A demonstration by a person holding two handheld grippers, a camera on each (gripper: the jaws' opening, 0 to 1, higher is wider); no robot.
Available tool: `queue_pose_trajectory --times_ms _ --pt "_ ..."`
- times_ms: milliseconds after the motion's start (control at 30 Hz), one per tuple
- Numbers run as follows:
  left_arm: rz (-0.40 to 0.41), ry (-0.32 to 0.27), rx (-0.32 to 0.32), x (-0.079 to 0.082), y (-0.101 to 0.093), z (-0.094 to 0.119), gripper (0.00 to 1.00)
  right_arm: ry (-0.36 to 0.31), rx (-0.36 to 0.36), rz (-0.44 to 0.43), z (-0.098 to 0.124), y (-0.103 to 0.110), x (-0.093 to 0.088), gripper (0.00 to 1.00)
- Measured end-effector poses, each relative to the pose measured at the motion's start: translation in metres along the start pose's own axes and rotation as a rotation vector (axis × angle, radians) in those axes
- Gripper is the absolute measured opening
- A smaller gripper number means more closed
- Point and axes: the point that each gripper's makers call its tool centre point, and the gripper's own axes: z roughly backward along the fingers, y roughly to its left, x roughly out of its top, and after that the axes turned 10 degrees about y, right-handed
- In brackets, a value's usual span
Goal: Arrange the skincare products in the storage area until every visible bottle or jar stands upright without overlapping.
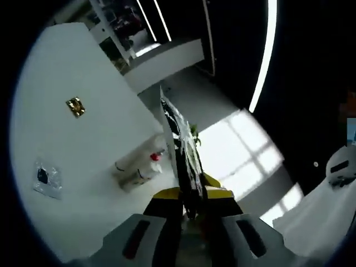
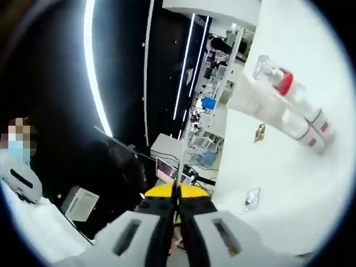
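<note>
White plastic bottles (image 1: 136, 171), one carrying a red cap (image 1: 156, 157), are lying on their sides and touching one another on the white table (image 1: 83, 144); none is standing upright, so the arrangement is judged not yet begun.

The left gripper (image 1: 189, 214) is being held with its jaws pressed onto a thin printed sheet (image 1: 181, 150), which is rising edge-on just beside the bottles. The right gripper (image 2: 177, 214) is likewise being held pinched on a thin edge-on sheet (image 2: 179, 167), well apart from the bottles. Whether both sheets are one item cannot be told.

Risks being noted:
- With both grippers occupied, no bottle can be grasped until a sheet is released.
- The sheet being swung near the bottles could set them rolling toward the table edge.
- Round bottles being gripped on their sides are likely to slip.

A small gold item (image 1: 75, 107) and a clear sachet (image 1: 45, 178) are resting well apart from the bottles. Beyond the bottles, a dark room is being lit by bright light strips (image 1: 266, 55), with shelving (image 1: 119, 28) behind.
</note>
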Motion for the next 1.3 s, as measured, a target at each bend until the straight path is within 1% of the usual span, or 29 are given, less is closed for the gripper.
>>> queue_pose_trajectory --times_ms 67,100,167,200,267,333,433,633,733,867,900,1067,1233,1300 --pt "0.03 -0.001 0.018 -0.001 0.006 -0.002 0.02 0.019 -0.038 0.064 -0.001 -0.007 -0.001 0.03" --pt "0.03 0.001 0.021 -0.001 0.007 -0.002 0.01 0.025 -0.051 0.096 -0.002 -0.009 0.0 0.04" --pt "0.039 -0.009 0.024 -0.001 0.009 -0.004 0.0 0.048 -0.078 0.134 -0.002 -0.012 -0.001 0.07" --pt "0.041 -0.01 0.024 -0.001 0.009 -0.004 0.0 0.064 -0.102 0.193 -0.001 -0.015 -0.001 0.09" --pt "0.048 -0.011 0.027 -0.002 0.012 -0.007 0.0 0.103 -0.129 0.24 -0.001 -0.019 -0.005 0.12" --pt "0.052 -0.006 0.031 -0.004 0.014 -0.009 0.0 0.116 -0.125 0.262 0.0 -0.019 -0.006 0.17" --pt "0.06 -0.005 0.038 -0.004 0.018 -0.012 0.0 0.137 -0.111 0.272 0.001 -0.018 -0.008 0.27" --pt "0.095 -0.028 0.06 -0.001 0.031 -0.013 0.0 0.181 -0.122 0.359 0.002 -0.022 -0.013 0.37" --pt "0.111 -0.03 0.079 0.0 0.042 -0.014 0.0 0.194 -0.151 0.415 0.003 -0.027 -0.015 0.46" --pt "0.121 -0.015 0.108 -0.001 0.055 -0.017 0.0 0.209 -0.171 0.441 0.006 -0.03 -0.017 0.59" --pt "0.123 -0.014 0.112 -0.001 0.058 -0.017 0.0 0.212 -0.183 0.461 0.007 -0.032 -0.017 0.61" --pt "0.156 0.0 0.123 -0.004 0.072 -0.022 0.0 0.237 -0.22 0.495 0.013 -0.039 -0.019 0.64" --pt "0.182 0.019 0.15 -0.01 0.088 -0.028 0.0 0.245 -0.26 0.529 0.019 -0.047 -0.018 0.7" --pt "0.187 0.027 0.163 -0.012 0.093 -0.03 0.0 0.246 -0.271 0.539 0.021 -0.048 -0.017 0.73"
